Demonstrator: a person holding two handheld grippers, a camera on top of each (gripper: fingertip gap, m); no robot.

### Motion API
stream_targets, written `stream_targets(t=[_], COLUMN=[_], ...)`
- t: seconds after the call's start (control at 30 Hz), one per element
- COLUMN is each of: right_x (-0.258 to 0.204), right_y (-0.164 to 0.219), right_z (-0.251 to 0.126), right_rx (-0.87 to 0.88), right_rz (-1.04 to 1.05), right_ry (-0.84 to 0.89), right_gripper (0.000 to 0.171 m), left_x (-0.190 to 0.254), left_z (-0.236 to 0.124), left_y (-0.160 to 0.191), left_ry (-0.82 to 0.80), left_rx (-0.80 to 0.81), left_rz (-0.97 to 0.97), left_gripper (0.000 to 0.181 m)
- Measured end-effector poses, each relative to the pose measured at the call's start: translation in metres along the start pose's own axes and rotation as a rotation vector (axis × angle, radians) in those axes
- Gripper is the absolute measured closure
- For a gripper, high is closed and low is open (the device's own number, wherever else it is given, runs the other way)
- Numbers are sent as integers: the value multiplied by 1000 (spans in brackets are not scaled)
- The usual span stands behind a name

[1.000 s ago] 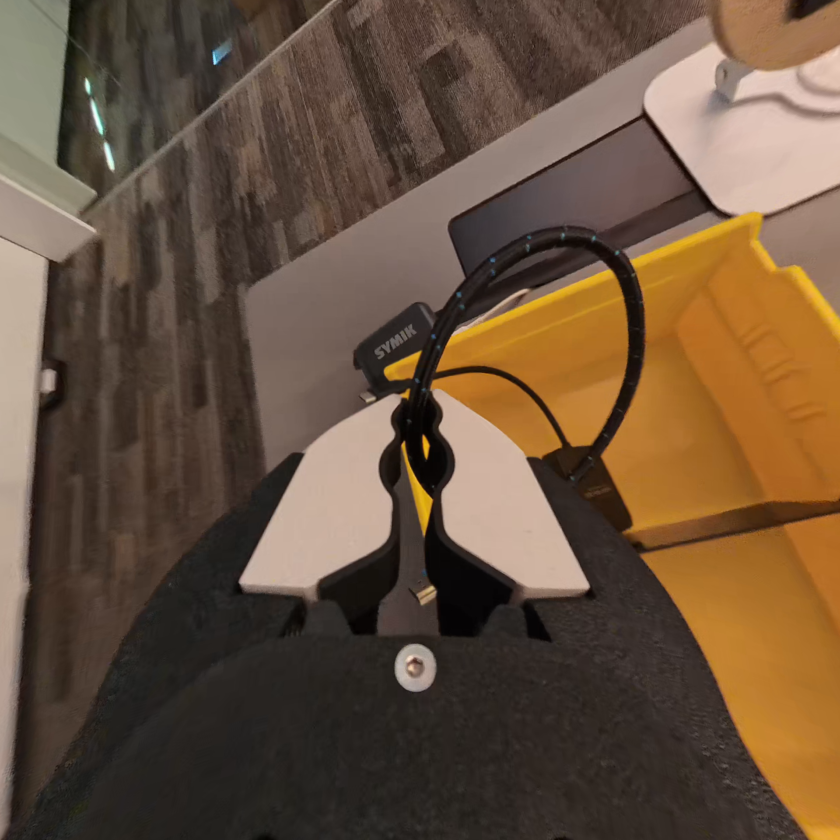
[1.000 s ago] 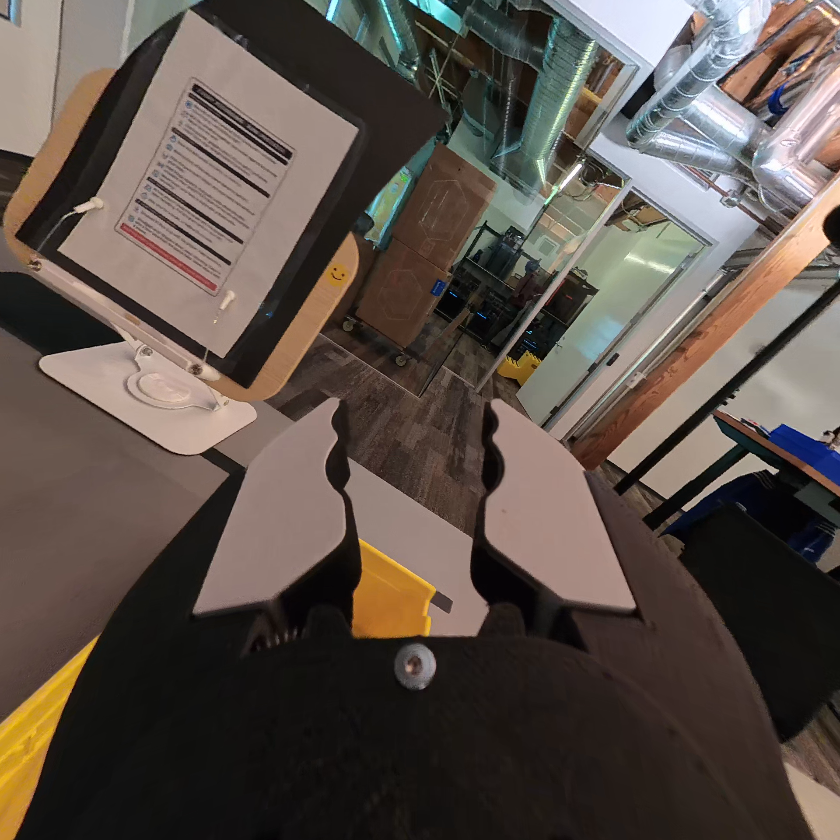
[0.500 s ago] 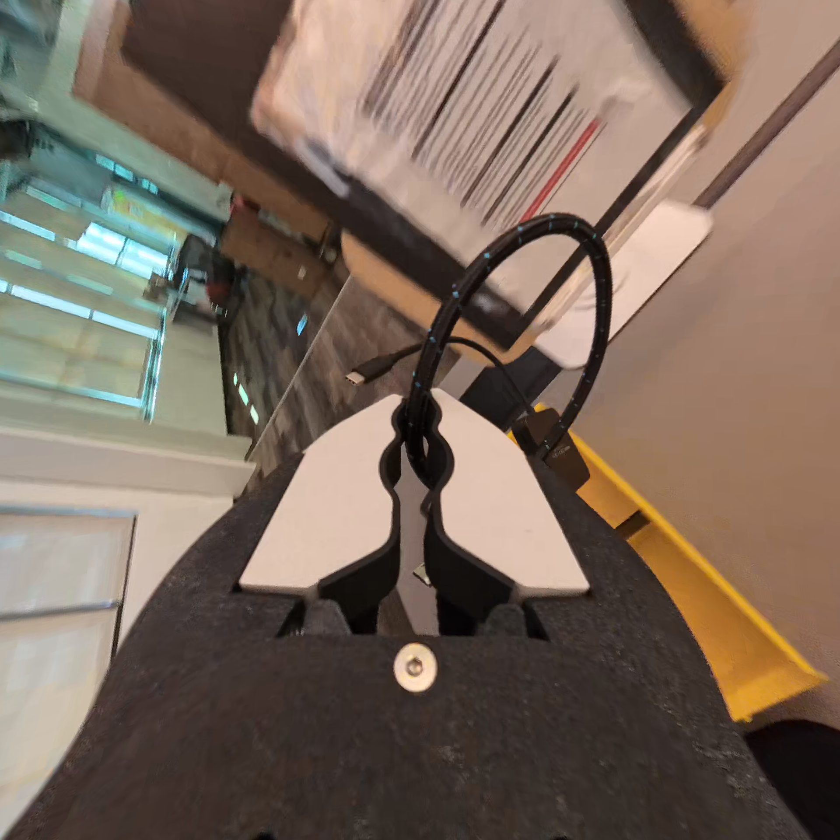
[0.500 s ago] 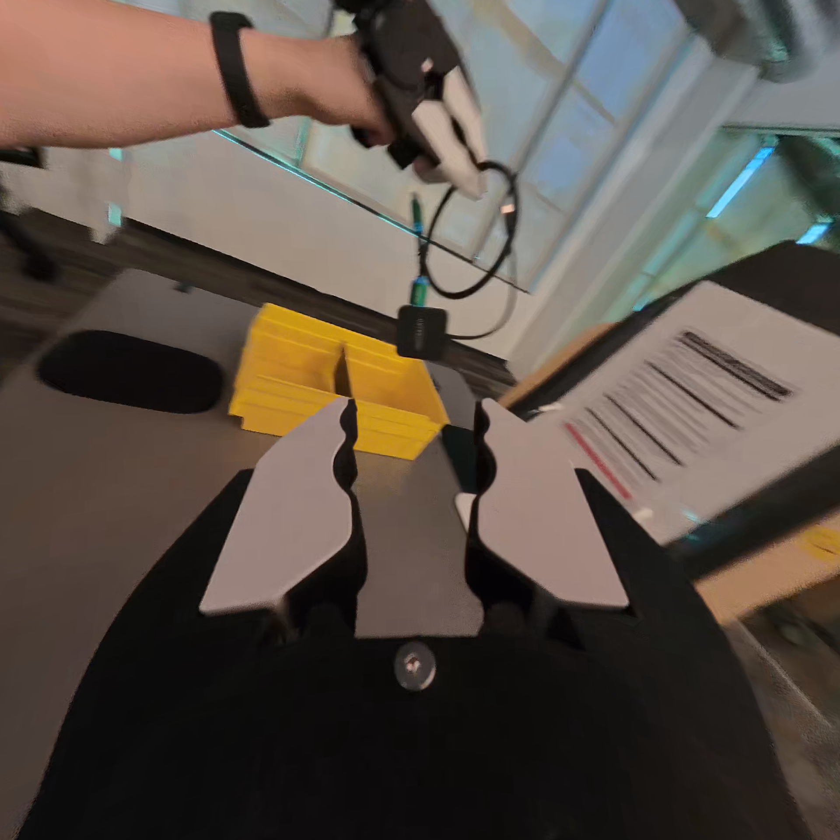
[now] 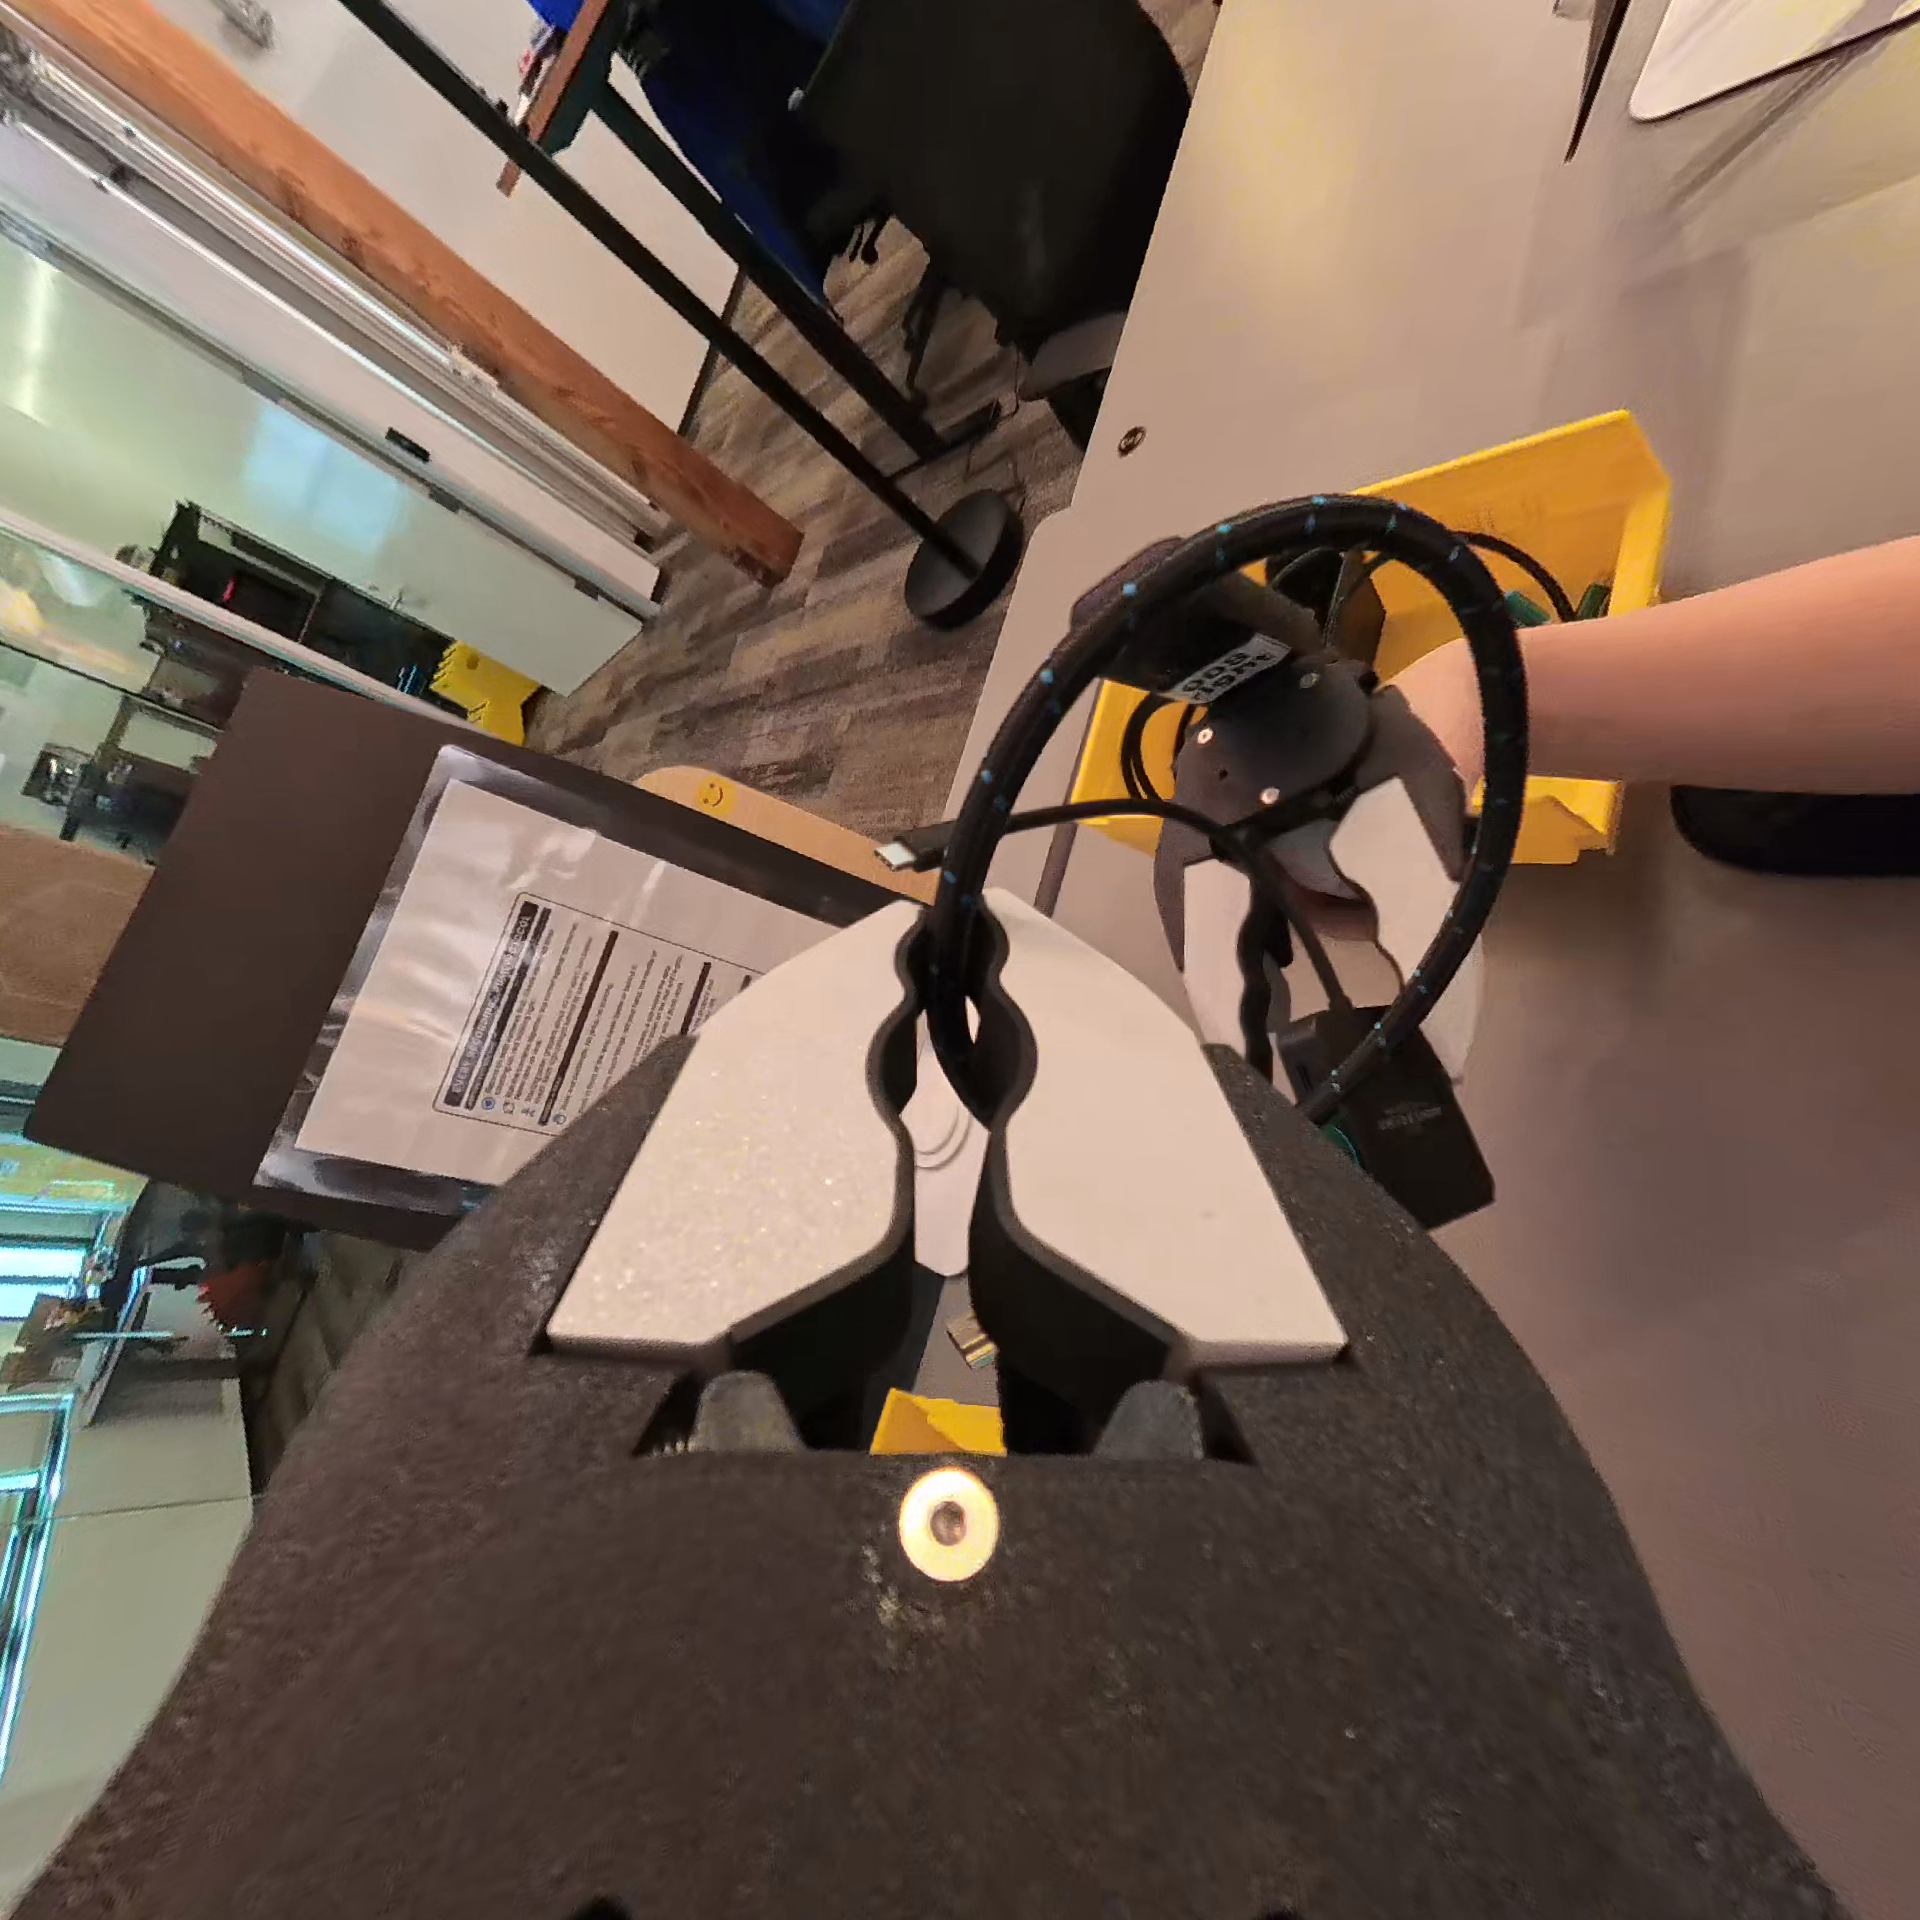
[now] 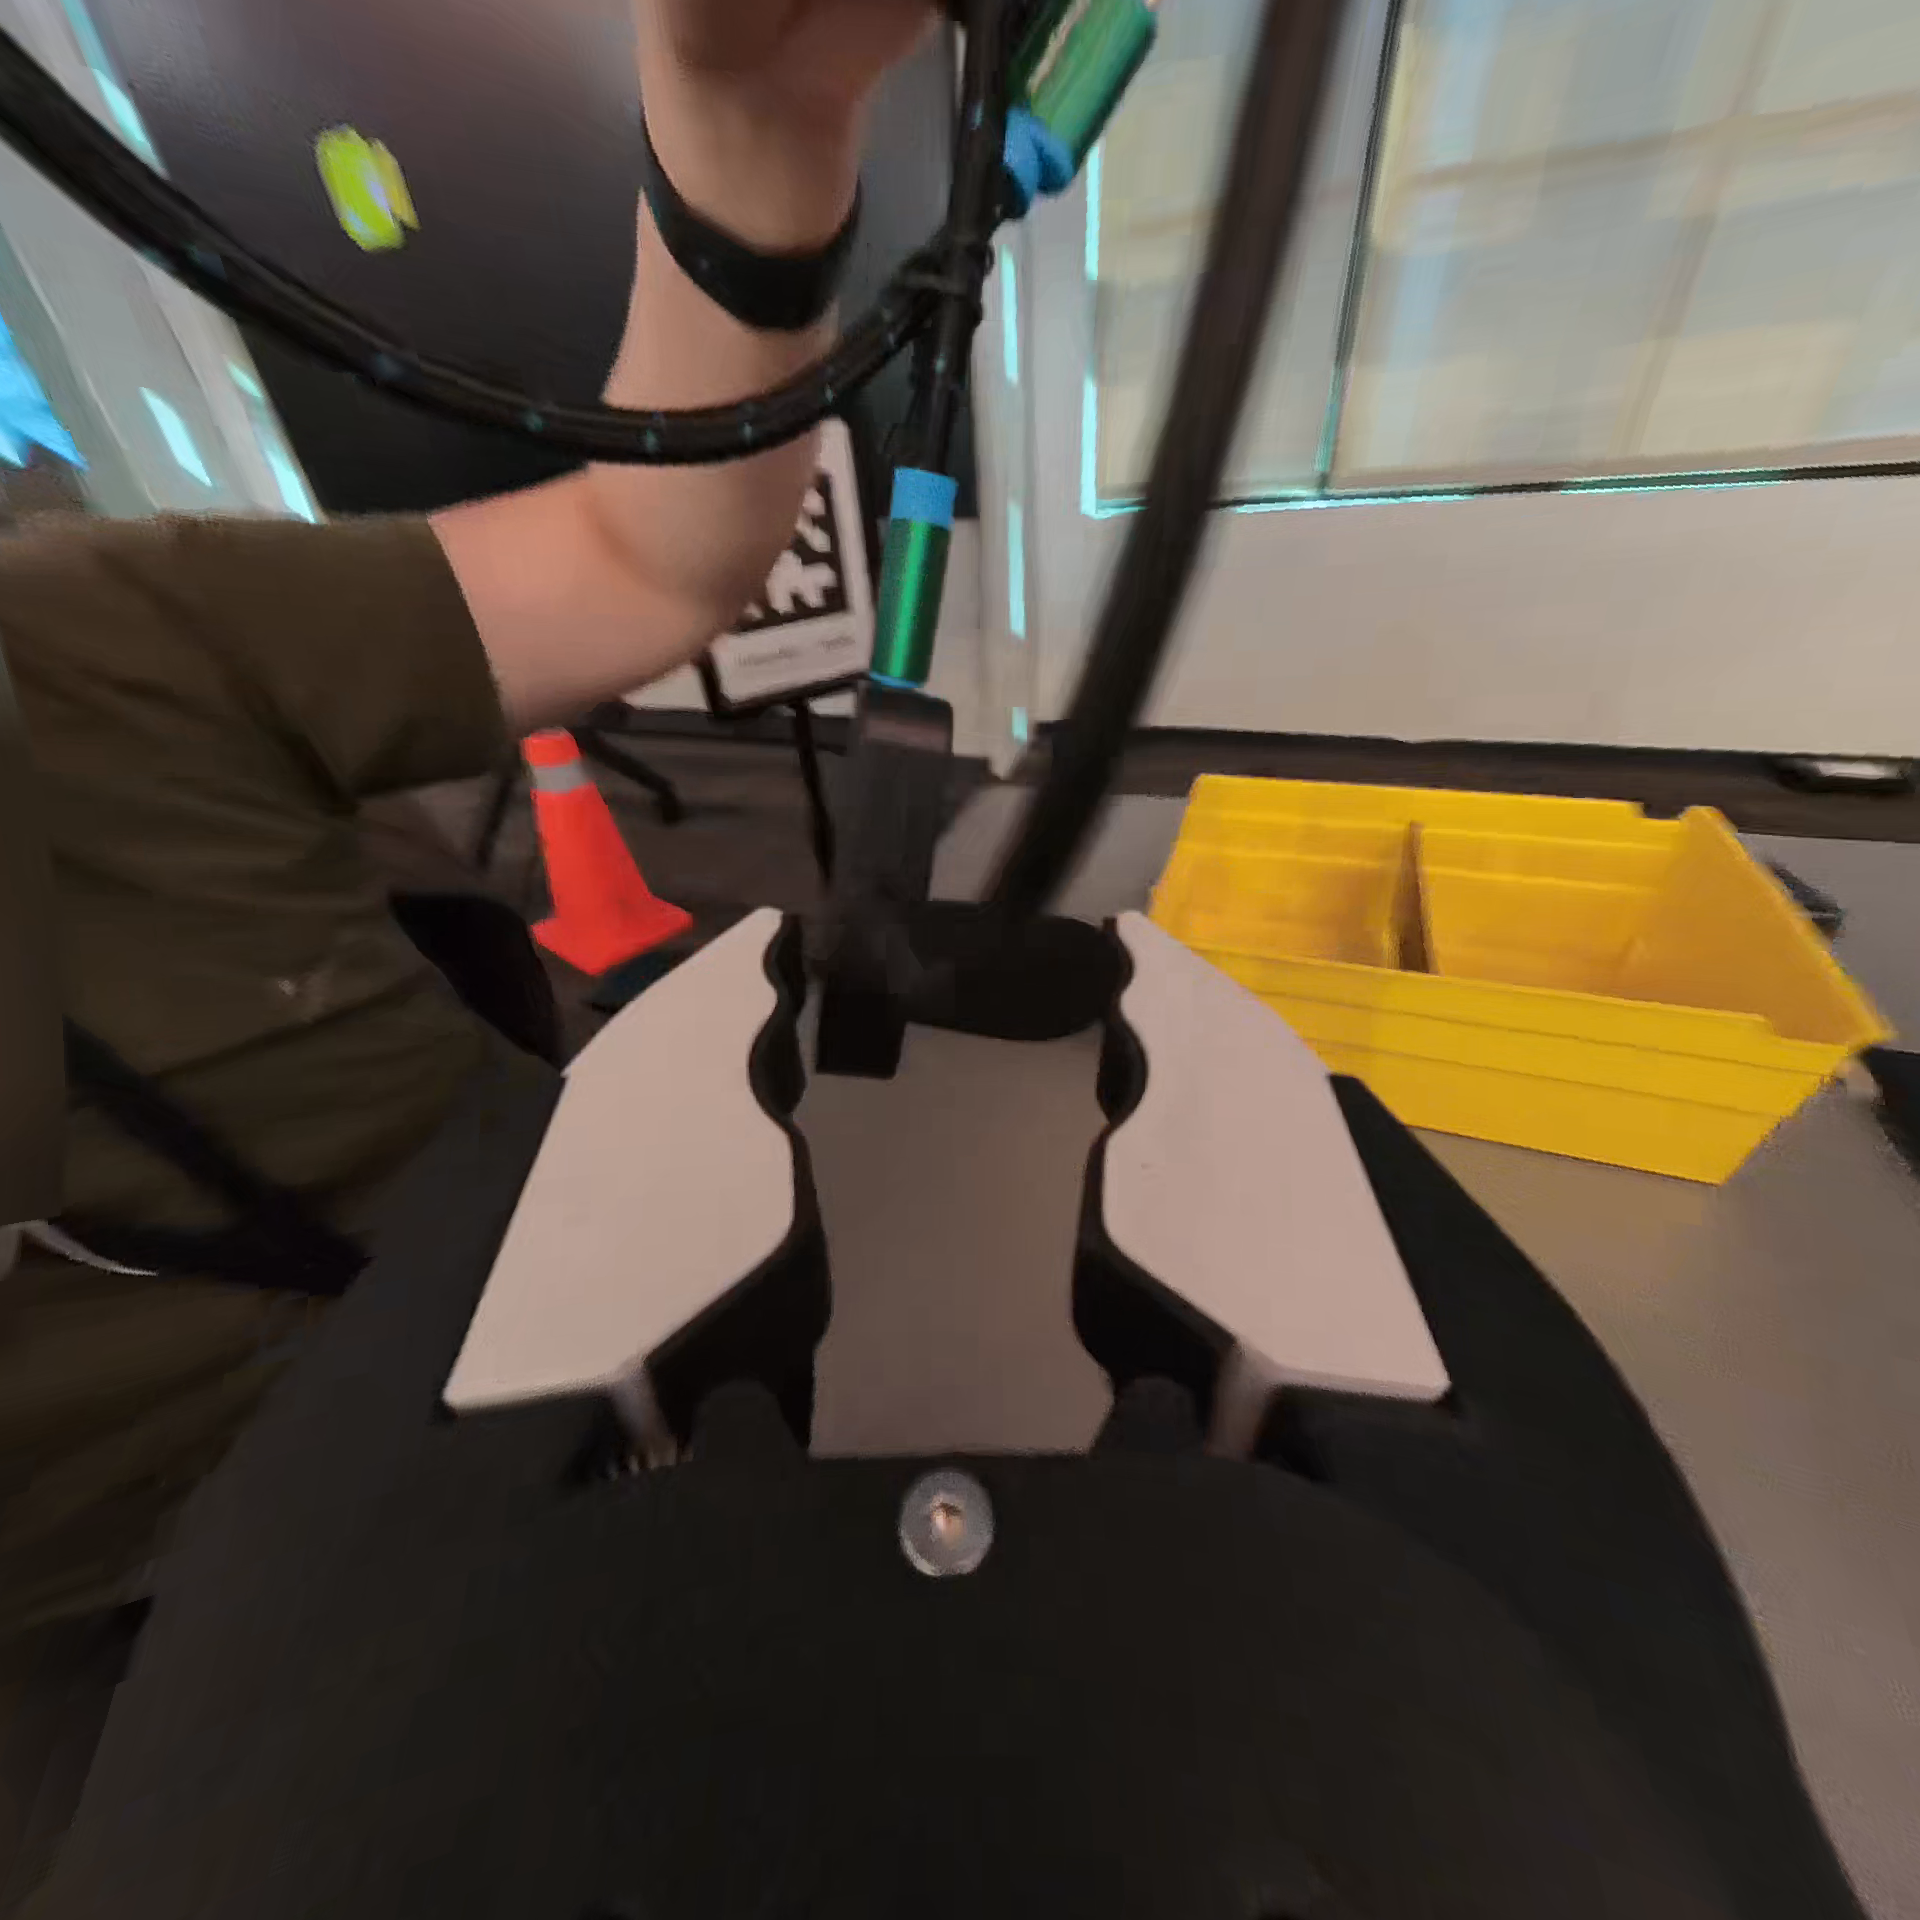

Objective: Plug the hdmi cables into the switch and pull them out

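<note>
Pinching the braided black cable (image 5: 1226, 540) between pressed-together fingers, the left gripper (image 5: 951, 966) holds it in the air so that it loops up and over and runs down to the small black switch (image 5: 1392, 1117), which hangs from it above the grey table (image 5: 1714, 1351). In the right wrist view the right gripper (image 6: 945, 977) is spread wide with the switch (image 6: 873, 935) just at its left fingertip, not yet gripped. To do this well, I would centre the box between the fingers before closing, gripping its flat sides and leaving the ports clear; a corner grip would let it twist when a plug is pushed. A green-shelled plug (image 6: 909, 582) sits above the switch; blur hides whether it is seated. Beyond lies the yellow bin (image 6: 1507, 977), then the windows.
</note>
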State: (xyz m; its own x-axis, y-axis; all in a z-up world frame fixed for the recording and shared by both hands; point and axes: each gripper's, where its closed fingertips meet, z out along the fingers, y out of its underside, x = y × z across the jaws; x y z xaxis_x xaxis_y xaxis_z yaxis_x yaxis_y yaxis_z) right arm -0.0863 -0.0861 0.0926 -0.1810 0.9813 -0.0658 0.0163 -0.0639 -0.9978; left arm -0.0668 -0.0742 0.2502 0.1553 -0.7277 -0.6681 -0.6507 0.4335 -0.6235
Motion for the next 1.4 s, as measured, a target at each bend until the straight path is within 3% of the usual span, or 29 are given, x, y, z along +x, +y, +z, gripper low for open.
stream_targets(t=[0.03, 0.1, 0.13, 0.3, 0.47, 0.6, 0.67, 0.77, 0.93, 1.1, 1.17, 1.27, 1.4], right_x=[3, -1, 2, 11, 22, 23, 25, 29, 45, 57, 58, 49, 36], right_y=[1, -1, -4, -24, -27, -33, -33, -22, -5, -10, -18, -36, -49], right_z=[3, 7, 7, 1, -5, -7, -6, 1, 5, -8, -15, -22, -20], right_rx=[-30, -47, -37, 118, 147, 183, 190, 168, 215, 332, 370, 457, 543], right_rz=[-59, -148, -134, 13, 54, 83, 114, 161, 357, 407, 330, 220, 146], right_ry=[46, 66, 80, 57, 113, 125, 126, 101, 34, 32, 73, 81, 52], right_gripper=[119, 151, 154, 156, 156, 157, 156, 156, 157, 157, 157, 156, 156], left_x=[0, -2, -6, -29, -51, -55, -55, -50, -46, -67, -51, 5, 59], left_z=[3, 8, 9, 4, -14, -41, -46, -37, -37, -47, -44, -19, 23], left_y=[-1, -3, -4, -9, 10, 35, 50, 71, 67, 98, 112, 122, 107], left_ry=[7, 8, -2, -63, -167, -292, -328, -238, 112, -19, -29, 101, 166], left_rx=[-4, -10, -8, 53, 74, 168, 199, 167, 200, 198, 206, 250, 403], left_rz=[-4, -9, -11, -110, -269, -344, -363, -455, -716, -734, -737, -766, -731], left_gripper=[176, 176, 176, 171, 118, 112, 123, 134, 101, 106, 106, 109, 114])
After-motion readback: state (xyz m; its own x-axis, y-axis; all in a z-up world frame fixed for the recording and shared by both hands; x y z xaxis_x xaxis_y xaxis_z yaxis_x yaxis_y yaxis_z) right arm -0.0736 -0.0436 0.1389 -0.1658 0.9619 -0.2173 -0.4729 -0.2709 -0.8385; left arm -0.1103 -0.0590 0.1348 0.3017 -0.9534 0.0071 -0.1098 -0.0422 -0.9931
